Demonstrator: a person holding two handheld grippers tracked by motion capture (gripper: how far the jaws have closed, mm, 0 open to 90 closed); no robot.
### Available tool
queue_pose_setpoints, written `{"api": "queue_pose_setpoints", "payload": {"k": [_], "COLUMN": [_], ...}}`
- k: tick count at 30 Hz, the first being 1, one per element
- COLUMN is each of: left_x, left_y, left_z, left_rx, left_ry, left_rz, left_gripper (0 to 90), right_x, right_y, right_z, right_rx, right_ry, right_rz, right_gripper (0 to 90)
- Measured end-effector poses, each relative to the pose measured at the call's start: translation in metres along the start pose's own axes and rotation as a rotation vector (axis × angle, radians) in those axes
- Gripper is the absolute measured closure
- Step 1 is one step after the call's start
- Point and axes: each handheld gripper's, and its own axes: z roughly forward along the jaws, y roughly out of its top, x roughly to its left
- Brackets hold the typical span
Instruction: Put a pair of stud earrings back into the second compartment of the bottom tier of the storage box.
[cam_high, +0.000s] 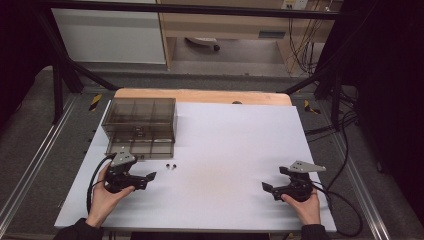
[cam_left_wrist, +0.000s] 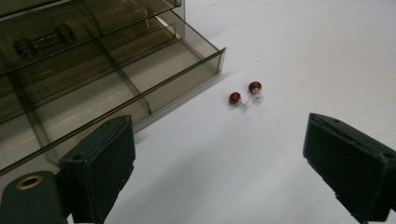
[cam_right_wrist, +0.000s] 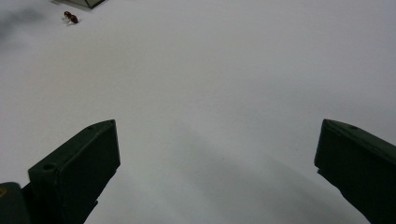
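- Two small dark-red earrings (cam_left_wrist: 245, 94) lie side by side on the white tabletop (cam_high: 230, 150), close together, each with a pale metal part
- They sit just off the front corner of a pulled-out drawer (cam_left_wrist: 116, 88), near it but apart from it
- The drawer belongs to a smoky see-through organizer box (cam_high: 140, 120) at the tabletop's far left; the drawer is split by dividers, and the compartments in sight look bare
- In the high view the earrings (cam_high: 171, 165) lie just beyond the left gripper (cam_high: 142, 181), between it and the box
- The left gripper rests low at the near left in the person's left hand (cam_high: 107, 197), its jaws spread wide apart with nothing between them
- The right gripper (cam_high: 276, 186) rests at the near right in the right hand (cam_high: 305, 205), well apart from the earrings, jaws likewise released and bare
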Motion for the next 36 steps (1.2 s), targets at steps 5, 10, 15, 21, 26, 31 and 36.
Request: {"api": "queue_pose_setpoints", "payload": {"k": [5, 10, 15, 21, 26, 31, 36], "left_x": [-0.006, -0.013, -0.017, -0.019, -0.018, -0.019, -0.018], "left_y": [0.007, 0.015, 0.021, 0.025, 0.026, 0.025, 0.024], "left_z": [0.010, 0.022, 0.031, 0.044, 0.052, 0.057, 0.061], "left_rx": [0.017, 0.037, 0.053, 0.077, 0.098, 0.113, 0.121], "left_ry": [0.003, -0.003, 0.004, 0.021, 0.020, 0.008, 0.005], "left_rz": [0.016, 0.028, 0.041, 0.034, 0.032, 0.024, 0.035], "left_gripper": [9.1, 9.6, 13.1, 23.5, 34.6, 45.7, 53.5], "right_x": [0.000, 0.000, 0.000, 0.000, 0.000, 0.000, 0.000], "right_y": [0.000, 0.000, 0.000, 0.000, 0.000, 0.000, 0.000], "right_z": [0.001, 0.000, 0.000, 0.001, 0.000, 0.001, 0.000], "right_rx": [0.003, 0.004, 0.005, 0.009, 0.008, 0.010, 0.008], "right_ry": [-0.001, -0.005, -0.004, -0.004, -0.004, -0.004, -0.003], "right_rz": [-0.002, -0.003, 0.001, 0.002, -0.003, -0.004, -0.001], "right_gripper": [0.8, 0.8, 0.8, 0.8, 0.8, 0.9, 0.9]}}
